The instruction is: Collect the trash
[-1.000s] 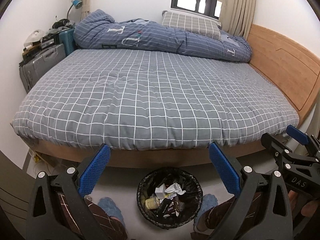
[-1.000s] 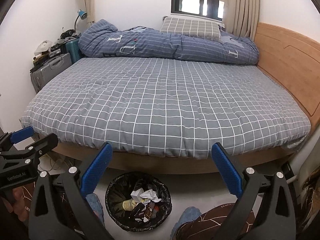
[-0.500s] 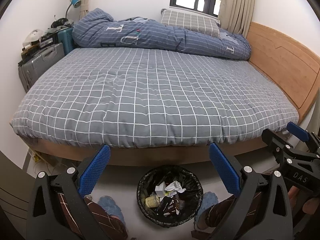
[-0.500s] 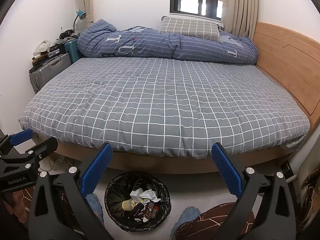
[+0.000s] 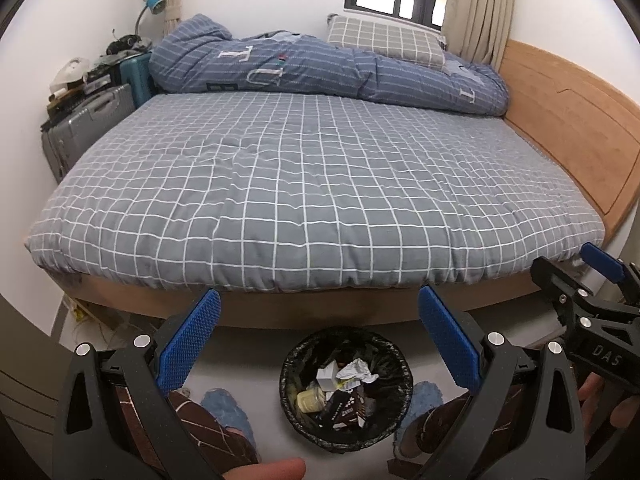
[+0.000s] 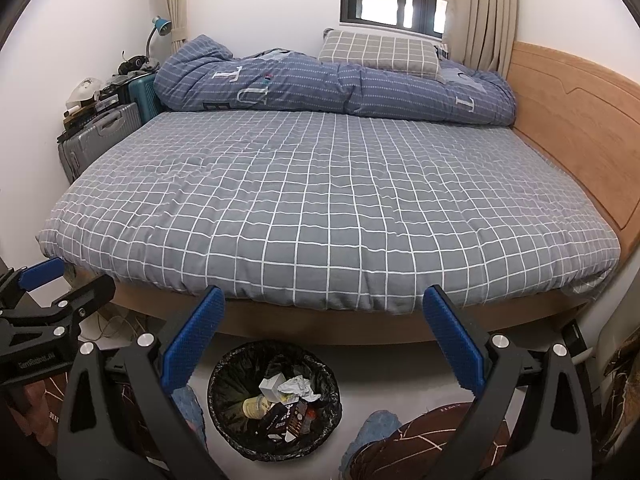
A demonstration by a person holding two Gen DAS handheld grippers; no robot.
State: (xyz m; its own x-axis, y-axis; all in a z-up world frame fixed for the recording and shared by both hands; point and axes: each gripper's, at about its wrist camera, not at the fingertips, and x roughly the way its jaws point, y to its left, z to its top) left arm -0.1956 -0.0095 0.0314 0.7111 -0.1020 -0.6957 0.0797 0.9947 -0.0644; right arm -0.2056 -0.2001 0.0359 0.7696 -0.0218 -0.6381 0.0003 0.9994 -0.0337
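Little shift; bin (image 5: 346, 388) below gripper (image 5: 318, 344).

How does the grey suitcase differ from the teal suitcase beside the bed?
The grey suitcase is silver-grey and stands nearer the camera; the teal suitcase is blue-green and stands behind it, closer to the rolled duvet. The grey suitcase shows most of its ribbed front with a handle, while the teal suitcase is partly hidden. Both are hard-shell, stand against the wall beside the bed, and carry clutter on top.
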